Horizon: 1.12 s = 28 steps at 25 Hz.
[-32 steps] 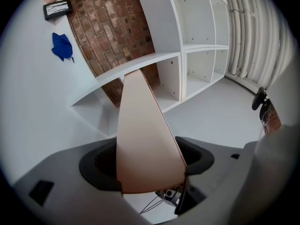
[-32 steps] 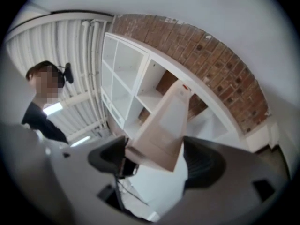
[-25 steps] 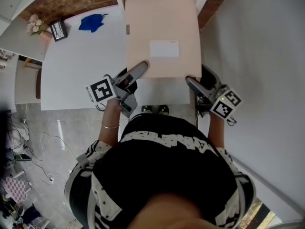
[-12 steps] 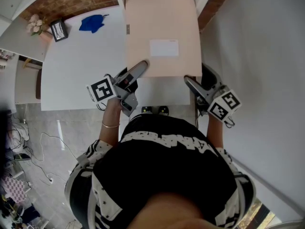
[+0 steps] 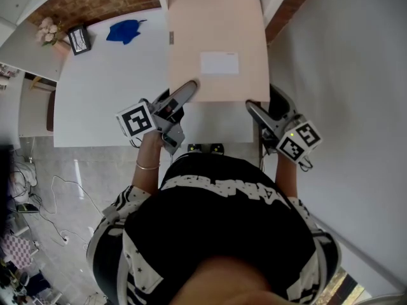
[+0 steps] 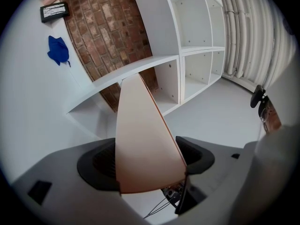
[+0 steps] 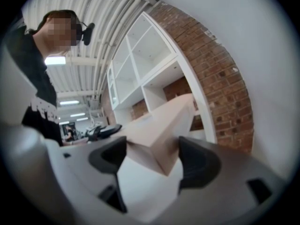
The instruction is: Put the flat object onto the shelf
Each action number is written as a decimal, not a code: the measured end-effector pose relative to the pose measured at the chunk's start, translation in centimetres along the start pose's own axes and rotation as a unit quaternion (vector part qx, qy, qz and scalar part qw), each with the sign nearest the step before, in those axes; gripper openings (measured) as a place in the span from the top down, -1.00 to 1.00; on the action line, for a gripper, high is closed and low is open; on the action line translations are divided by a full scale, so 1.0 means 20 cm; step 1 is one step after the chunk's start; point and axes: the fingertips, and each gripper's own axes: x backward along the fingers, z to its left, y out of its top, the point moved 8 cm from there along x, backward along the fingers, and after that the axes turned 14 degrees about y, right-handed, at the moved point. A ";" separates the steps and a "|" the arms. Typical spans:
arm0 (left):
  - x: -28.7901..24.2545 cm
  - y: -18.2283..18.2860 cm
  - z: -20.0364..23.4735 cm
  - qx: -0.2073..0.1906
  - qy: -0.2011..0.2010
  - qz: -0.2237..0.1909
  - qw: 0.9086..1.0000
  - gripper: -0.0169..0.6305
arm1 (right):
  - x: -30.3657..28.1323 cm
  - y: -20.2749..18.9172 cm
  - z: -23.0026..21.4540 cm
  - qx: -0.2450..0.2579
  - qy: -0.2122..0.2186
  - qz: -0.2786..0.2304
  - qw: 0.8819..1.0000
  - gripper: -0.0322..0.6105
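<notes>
While both tools grip it, the flat object [image 5: 216, 37] hangs over the white table [image 5: 102, 88] — far edge toward the shelf [image 6: 171, 62].
Left gripper [image 5: 191, 86] pinches the near-left corner; right gripper [image 5: 253, 108] clamps the near-right corner — jaws closed on it.

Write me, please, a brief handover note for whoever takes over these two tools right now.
Left tool: shut on the near left corner of the flat box.
Right tool: the box's near right corner sits between its jaws, which appear closed on it.
Box: held over the white table, label up, with its far end at the white shelf unit. Whether it rests on a board there cannot be told.
Done: box gripped at both near corners and lined up with the shelf.
Left: slide it fully in, then open both tools.
</notes>
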 end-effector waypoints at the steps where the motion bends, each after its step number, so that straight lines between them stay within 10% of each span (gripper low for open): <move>1: 0.00 0.00 0.00 -0.002 0.000 0.000 1.000 -0.21 | 0.00 0.00 0.00 0.001 -0.001 0.001 1.000 -0.26; 28: 0.03 -0.01 -0.04 -0.031 -0.018 -0.024 0.999 -0.28 | 0.00 0.05 0.00 0.001 -0.005 -0.023 1.000 -0.25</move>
